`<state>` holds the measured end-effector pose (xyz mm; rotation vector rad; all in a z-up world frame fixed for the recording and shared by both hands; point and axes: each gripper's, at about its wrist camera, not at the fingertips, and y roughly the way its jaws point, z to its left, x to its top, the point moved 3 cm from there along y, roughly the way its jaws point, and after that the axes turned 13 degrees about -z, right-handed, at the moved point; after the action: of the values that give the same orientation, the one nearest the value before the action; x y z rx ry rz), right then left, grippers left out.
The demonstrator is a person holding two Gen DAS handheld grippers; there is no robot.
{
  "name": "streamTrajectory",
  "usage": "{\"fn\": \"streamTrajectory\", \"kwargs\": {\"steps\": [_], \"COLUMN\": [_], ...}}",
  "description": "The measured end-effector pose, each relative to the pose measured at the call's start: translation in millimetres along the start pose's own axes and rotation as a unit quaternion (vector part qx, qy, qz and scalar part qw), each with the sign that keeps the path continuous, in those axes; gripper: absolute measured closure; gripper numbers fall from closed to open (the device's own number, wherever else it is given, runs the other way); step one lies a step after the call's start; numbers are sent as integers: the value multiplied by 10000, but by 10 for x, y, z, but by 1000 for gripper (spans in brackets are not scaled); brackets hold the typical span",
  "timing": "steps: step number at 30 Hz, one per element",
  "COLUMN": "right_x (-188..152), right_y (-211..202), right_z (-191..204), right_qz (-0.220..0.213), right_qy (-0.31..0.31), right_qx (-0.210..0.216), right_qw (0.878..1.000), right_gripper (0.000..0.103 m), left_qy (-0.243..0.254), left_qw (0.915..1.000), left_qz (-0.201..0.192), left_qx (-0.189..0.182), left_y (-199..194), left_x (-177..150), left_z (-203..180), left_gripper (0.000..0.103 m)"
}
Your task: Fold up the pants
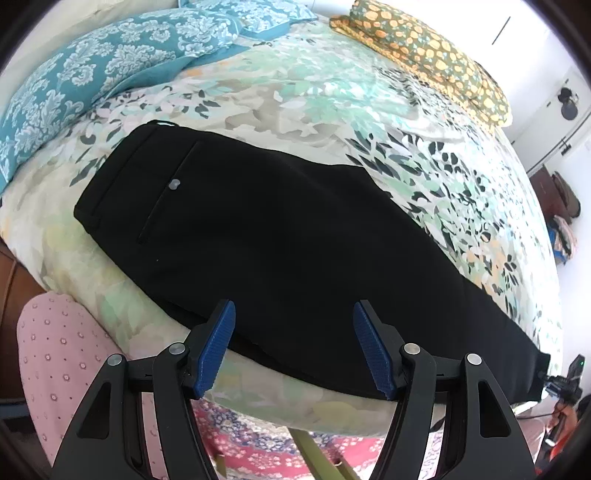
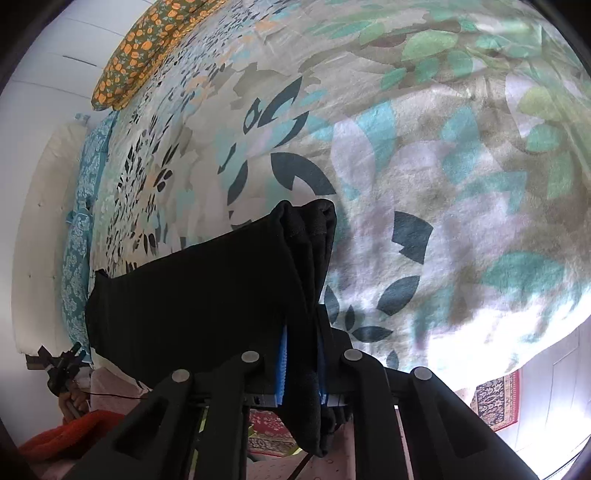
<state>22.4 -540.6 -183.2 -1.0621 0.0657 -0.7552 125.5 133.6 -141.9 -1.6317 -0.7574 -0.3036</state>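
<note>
The black pants [image 1: 280, 236] lie folded lengthwise across the floral bedspread [image 1: 295, 103]. The left gripper [image 1: 293, 347] hovers above their near edge, jaws apart and empty. The right gripper [image 2: 301, 363] is clamped on the bunched hem end.

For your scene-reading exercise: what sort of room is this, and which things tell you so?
Most likely a bedroom: a bed with a floral bedspread, a teal patterned pillow, and black pants laid out on it.

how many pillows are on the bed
3: two teal damask pillows at the far left, one orange-flowered pillow at the far right. Others may be out of view.
</note>
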Motion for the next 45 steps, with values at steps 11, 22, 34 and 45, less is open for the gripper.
{"fn": "streamTrajectory", "kwargs": {"steps": [11,22,34,45], "right_x": [-459,-1107,-1371,-1505], "right_y": [-243,1332,1055,148], "right_z": [1549,4002,4015,2805], "right_qz": [-468,623,-549,-1723], "right_qy": [850,-413,-1974,-1878], "right_qx": [2847,3324,2207,846], "right_qw": [9537,9402,9536,9633], "right_gripper": [93,93,31,30], "left_qy": [-54,204,297,1883], "left_qw": [9998,9989,9901,9675], "left_qz": [-71,-337,-213,483], "left_qx": [-162,-237,-1352,-1618], "left_y": [109,39,-5,684], "left_x": [-91,-195,-245,-322], "left_z": [31,117,-142,-1207], "left_gripper": [34,34,29,60]}}
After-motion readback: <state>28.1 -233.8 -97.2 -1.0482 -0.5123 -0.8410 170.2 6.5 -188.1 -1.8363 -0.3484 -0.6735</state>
